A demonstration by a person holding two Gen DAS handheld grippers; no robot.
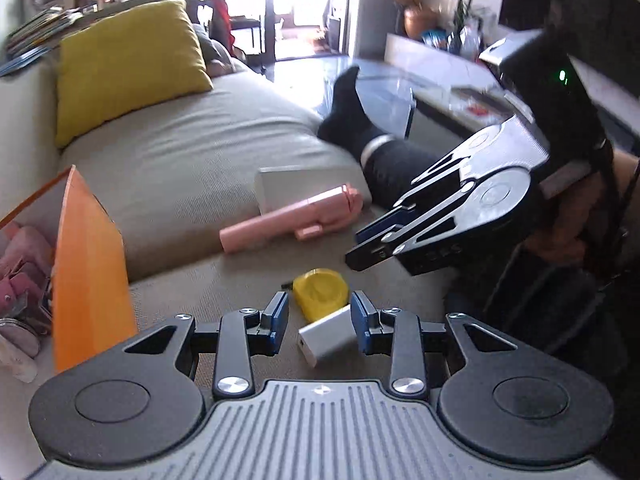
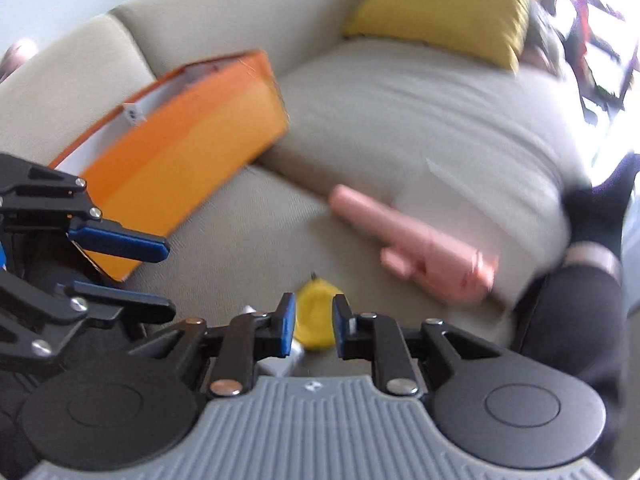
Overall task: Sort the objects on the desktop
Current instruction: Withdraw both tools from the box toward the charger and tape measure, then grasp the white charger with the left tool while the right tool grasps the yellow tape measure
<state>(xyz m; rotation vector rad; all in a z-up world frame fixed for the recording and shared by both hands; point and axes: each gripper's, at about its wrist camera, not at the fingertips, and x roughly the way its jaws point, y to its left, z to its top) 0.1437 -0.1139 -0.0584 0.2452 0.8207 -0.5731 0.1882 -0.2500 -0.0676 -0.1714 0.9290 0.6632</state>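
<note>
A small white charger block (image 1: 326,338) lies on the grey sofa between the fingers of my open left gripper (image 1: 319,322); only its right finger looks near it. A yellow round tape measure (image 1: 320,292) lies just beyond the block. In the right wrist view the tape measure (image 2: 316,322) sits between the fingers of my right gripper (image 2: 314,326), which is open around it. The right gripper (image 1: 362,254) also shows in the left wrist view, above and right of the tape measure. A pink selfie stick (image 1: 292,220) lies further back.
An orange box (image 1: 86,276) stands at the left with pink pouches (image 1: 24,268) inside. A flat white box (image 1: 308,184) lies behind the selfie stick. A yellow cushion (image 1: 128,64) leans on the sofa back. A person's dark leg (image 1: 360,120) rests at the right.
</note>
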